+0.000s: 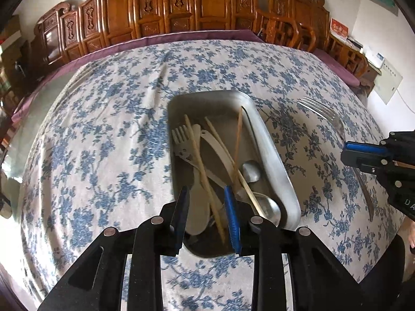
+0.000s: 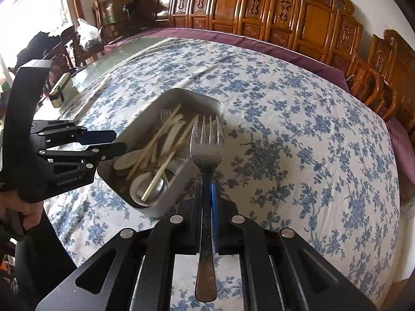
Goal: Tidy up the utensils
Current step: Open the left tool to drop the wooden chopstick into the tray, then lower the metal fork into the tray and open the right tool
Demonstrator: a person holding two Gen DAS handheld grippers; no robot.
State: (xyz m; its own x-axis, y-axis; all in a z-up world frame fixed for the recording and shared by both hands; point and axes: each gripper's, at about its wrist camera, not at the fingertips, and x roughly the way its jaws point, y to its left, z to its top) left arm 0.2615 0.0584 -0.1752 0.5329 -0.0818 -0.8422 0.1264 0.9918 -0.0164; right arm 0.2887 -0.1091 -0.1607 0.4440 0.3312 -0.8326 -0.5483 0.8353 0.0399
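Right gripper [image 2: 206,194] clamped on fork [image 2: 206,153] mid-handle, long axis along fingers, tines pointing away, just beside tray [image 2: 181,178] rim, left gripper [image 1: 207,217] jaws apart over tray's near end, gripping nothing, chopsticks [image 1: 205,173] lying lengthwise inside tray.

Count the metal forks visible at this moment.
2. One silver metal fork is clamped in the right gripper; another lies in the metal tray. More may hide beneath the pile.

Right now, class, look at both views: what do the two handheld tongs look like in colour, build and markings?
Both tongs, left and right, are black linkage frames with round silver pivot pins and blue pads on the fingers. In the right view the left one bears small pale lettering on its side, too blurred to read.
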